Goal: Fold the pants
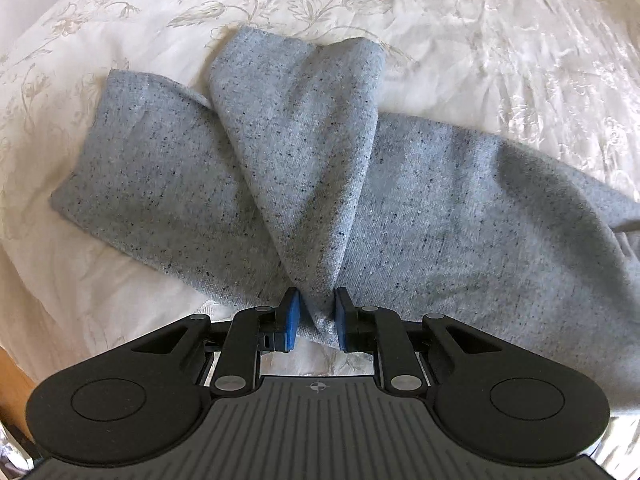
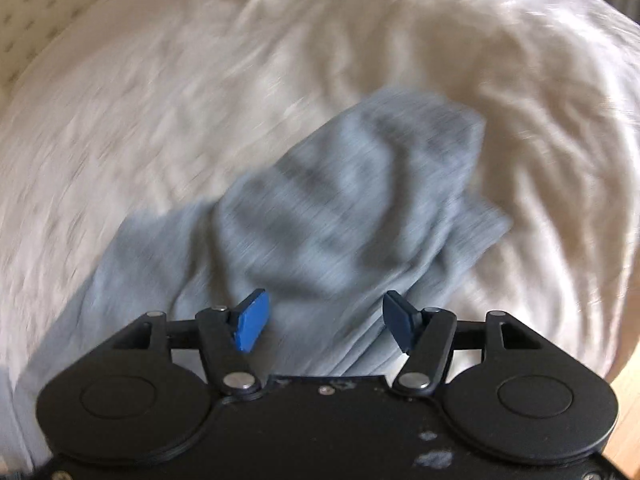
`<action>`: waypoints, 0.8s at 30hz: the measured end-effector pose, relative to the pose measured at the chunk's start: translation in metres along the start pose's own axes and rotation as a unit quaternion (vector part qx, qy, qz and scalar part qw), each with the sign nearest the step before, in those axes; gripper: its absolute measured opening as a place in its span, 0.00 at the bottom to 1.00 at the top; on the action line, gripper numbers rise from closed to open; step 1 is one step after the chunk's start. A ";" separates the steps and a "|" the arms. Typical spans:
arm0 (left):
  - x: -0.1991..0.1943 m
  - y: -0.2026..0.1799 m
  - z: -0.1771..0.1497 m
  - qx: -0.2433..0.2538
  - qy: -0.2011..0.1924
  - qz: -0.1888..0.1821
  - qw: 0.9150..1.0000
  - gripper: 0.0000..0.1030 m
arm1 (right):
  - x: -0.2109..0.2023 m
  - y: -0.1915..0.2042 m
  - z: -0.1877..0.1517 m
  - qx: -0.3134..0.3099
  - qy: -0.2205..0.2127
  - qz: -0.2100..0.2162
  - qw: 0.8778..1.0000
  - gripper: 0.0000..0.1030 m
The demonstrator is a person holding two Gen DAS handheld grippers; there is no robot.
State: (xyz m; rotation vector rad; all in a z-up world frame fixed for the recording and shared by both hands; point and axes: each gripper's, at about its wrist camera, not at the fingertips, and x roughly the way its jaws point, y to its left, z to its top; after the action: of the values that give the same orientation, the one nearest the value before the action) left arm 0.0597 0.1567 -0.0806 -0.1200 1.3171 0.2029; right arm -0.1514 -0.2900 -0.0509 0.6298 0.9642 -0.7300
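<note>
Surface: cream bedspread with a pale floral embroidery, wrinkled, covers nearly all of both views.

Left wrist view
Pants: grey-blue speckled knit pants lie across the bedspread from left to right, mostly flat.
Raised fold: one part of the fabric is drawn up into a tapering fold that runs from a wide end far up the bed down to a narrow bunch between the blue pads.
Left gripper: left gripper nearly closed, both pads pressing the narrow bunch of fabric; it has hold of the pants.
Edge of frame: a strip of wooden floor shows at lower left, below the bedspread's edge.

Right wrist view
Picture quality: heavily motion-blurred; fabric detail cannot be read.
Pants: the same grey-blue cloth lies crumpled in the centre, one part reaching far up the bed, another trailing off to lower left.
Right gripper: right gripper stands well open, blue pads wide apart; cloth is seen in the gap behind them, but neither pad presses on it. Nothing held.
Background: a dotted pale fabric at upper left; wooden floor at lower right.
</note>
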 end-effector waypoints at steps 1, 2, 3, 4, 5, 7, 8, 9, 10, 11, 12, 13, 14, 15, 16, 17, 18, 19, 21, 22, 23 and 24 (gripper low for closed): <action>0.000 0.000 0.000 -0.001 0.000 0.000 1.000 0.18 | 0.001 -0.010 0.005 0.014 -0.006 -0.006 1.000 0.66; 0.001 0.000 0.000 -0.002 0.000 0.001 1.000 0.18 | 0.004 -0.018 0.012 0.028 -0.010 -0.010 1.000 0.68; 0.002 0.000 0.001 -0.003 0.000 0.002 1.000 0.18 | 0.008 -0.027 0.020 0.043 -0.011 -0.016 0.999 0.70; 0.006 0.002 0.000 -0.005 0.001 0.002 1.000 0.18 | 0.010 -0.033 0.024 0.054 -0.010 -0.022 0.998 0.71; 0.006 0.002 0.000 -0.007 0.001 0.002 1.000 0.18 | 0.012 -0.038 0.029 0.064 -0.010 -0.025 0.998 0.71; 0.003 0.003 -0.001 -0.011 0.001 0.000 1.000 0.18 | 0.015 -0.046 0.036 0.077 -0.011 -0.025 0.997 0.70; 0.002 0.003 0.000 -0.015 0.000 -0.003 1.000 0.17 | 0.017 -0.047 0.039 0.079 -0.007 -0.020 0.997 0.60; -0.001 0.003 0.002 -0.019 -0.003 -0.009 1.000 0.15 | 0.019 -0.048 0.044 0.077 -0.002 -0.008 0.997 0.29; -0.006 0.003 0.005 -0.024 -0.008 -0.016 1.000 0.14 | 0.023 -0.045 0.052 0.074 0.006 0.001 0.997 0.11; -0.012 0.003 0.009 -0.028 -0.014 -0.022 0.999 0.13 | 0.023 -0.040 0.059 0.067 0.012 0.008 0.998 0.07; -0.018 0.003 0.016 -0.032 -0.022 -0.028 0.999 0.12 | 0.021 -0.033 0.067 0.056 0.008 0.017 0.998 0.06; -0.025 0.003 0.022 -0.037 -0.029 -0.037 0.998 0.10 | 0.009 -0.026 0.067 0.043 0.000 0.030 0.999 0.06; -0.032 0.002 0.031 -0.041 -0.038 -0.047 0.997 0.10 | 0.003 -0.020 0.075 0.032 -0.007 0.041 0.999 0.06; -0.040 0.001 0.042 -0.045 -0.048 -0.057 0.996 0.10 | -0.003 -0.013 0.083 0.023 -0.014 0.054 0.998 0.06; -0.047 0.000 0.056 -0.050 -0.058 -0.066 0.995 0.10 | -0.006 -0.005 0.093 0.018 -0.020 0.068 0.997 0.06; -0.054 -0.001 0.068 -0.053 -0.069 -0.071 0.994 0.10 | -0.010 0.002 0.104 0.018 -0.026 0.083 0.996 0.06; -0.062 -0.004 0.083 -0.054 -0.084 -0.076 0.992 0.09 | -0.013 0.008 0.115 0.021 -0.033 0.096 0.995 0.06; -0.070 -0.007 0.098 -0.053 -0.101 -0.079 0.990 0.09 | -0.016 0.014 0.129 0.026 -0.041 0.109 0.993 0.06; -0.091 -0.010 0.124 -0.056 -0.138 -0.085 0.985 0.09 | -0.022 0.020 0.148 0.045 -0.055 0.134 0.988 0.06; -0.103 -0.010 0.133 -0.060 -0.155 -0.093 0.982 0.09 | -0.026 0.021 0.155 0.056 -0.063 0.149 0.985 0.06; -0.112 -0.010 0.139 -0.064 -0.168 -0.103 0.978 0.09 | -0.030 0.020 0.159 0.064 -0.070 0.158 0.983 0.06; -0.124 -0.008 0.140 -0.063 -0.183 -0.114 0.975 0.09 | -0.031 0.021 0.162 0.070 -0.077 0.163 0.981 0.06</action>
State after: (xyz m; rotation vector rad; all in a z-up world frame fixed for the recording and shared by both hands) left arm 0.1649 0.1671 0.0736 -0.3246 0.9145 0.1068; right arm -0.0664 -0.3908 0.0504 0.8194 0.6505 -0.5470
